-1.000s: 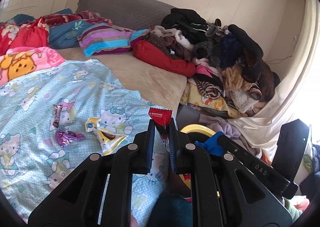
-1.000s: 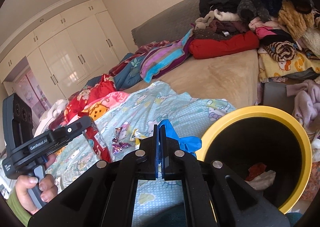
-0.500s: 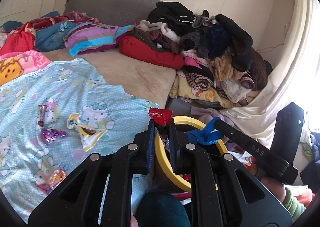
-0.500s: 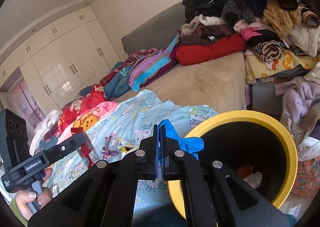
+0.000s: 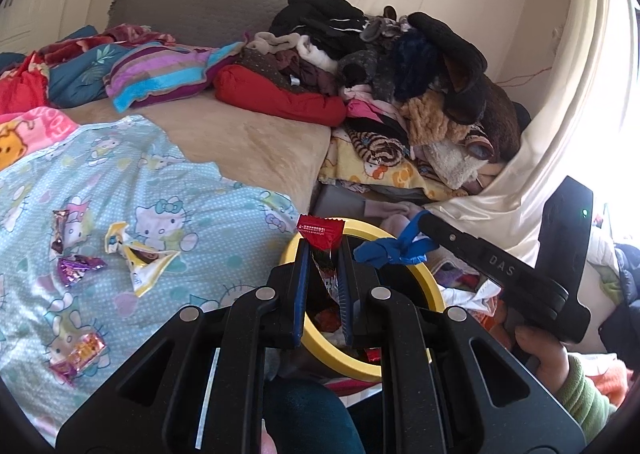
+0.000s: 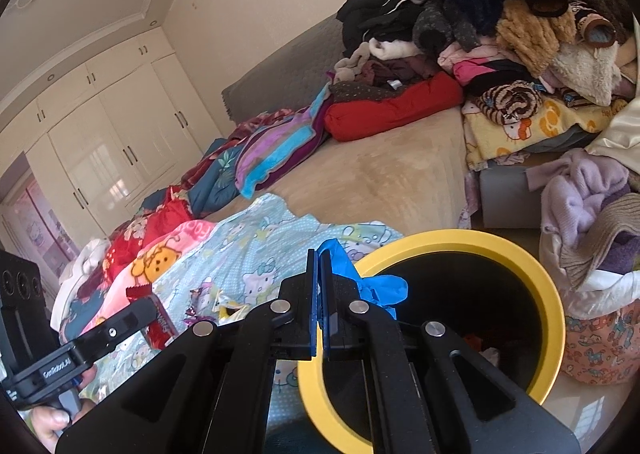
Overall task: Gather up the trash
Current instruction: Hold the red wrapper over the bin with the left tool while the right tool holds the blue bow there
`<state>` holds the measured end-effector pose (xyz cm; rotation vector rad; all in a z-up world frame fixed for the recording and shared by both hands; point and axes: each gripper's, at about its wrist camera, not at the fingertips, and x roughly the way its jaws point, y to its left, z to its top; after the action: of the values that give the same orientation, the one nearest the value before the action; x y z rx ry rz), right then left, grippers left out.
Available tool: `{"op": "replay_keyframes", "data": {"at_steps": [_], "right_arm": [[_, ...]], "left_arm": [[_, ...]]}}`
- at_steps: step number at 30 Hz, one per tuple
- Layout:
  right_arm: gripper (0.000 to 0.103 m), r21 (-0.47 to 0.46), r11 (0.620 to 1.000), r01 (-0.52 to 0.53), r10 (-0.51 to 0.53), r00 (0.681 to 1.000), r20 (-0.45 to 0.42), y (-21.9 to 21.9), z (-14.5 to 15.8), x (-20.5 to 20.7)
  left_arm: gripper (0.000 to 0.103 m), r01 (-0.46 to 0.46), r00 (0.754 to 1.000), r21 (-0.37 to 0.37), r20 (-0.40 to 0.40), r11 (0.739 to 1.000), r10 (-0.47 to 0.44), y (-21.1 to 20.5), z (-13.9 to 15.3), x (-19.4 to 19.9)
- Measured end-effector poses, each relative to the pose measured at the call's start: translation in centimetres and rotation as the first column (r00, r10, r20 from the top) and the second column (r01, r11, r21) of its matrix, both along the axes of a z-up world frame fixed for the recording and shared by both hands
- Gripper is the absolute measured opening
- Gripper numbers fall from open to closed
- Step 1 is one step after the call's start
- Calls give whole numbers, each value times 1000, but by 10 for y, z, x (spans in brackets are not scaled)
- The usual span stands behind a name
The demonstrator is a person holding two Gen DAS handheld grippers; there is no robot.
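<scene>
Item: my left tool [image 5: 323,254] pinching a red wrapper [image 5: 320,232] over the yellow bin [image 5: 434,296] rim; my right tool [image 6: 320,258] clamped on blue scrap [image 6: 380,288] (rim-side too). Risk: early release drops either onto bed [image 5: 256,146]. Beyond: loose wrappers [image 5: 138,254] uncollected.

Left gripper [image 5: 323,254]: black plastic linkage, silver rivets, blue pads. Right gripper [image 6: 319,254]: same build, "DAS" lettering on its side, green indicator light. Sleeve [image 5: 586,398]: green knit cuff.
</scene>
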<state>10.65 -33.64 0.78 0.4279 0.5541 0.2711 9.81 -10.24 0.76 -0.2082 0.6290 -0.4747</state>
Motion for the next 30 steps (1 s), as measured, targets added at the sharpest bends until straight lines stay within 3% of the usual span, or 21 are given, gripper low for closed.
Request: {"op": "replay_keyframes", "data": {"at_steps": [30], "right_arm": [[2, -17, 993, 113, -114, 992, -56, -44, -23, 5]], "left_arm": [[9, 89, 995, 32, -36, 996, -88, -46, -28, 1]]}}
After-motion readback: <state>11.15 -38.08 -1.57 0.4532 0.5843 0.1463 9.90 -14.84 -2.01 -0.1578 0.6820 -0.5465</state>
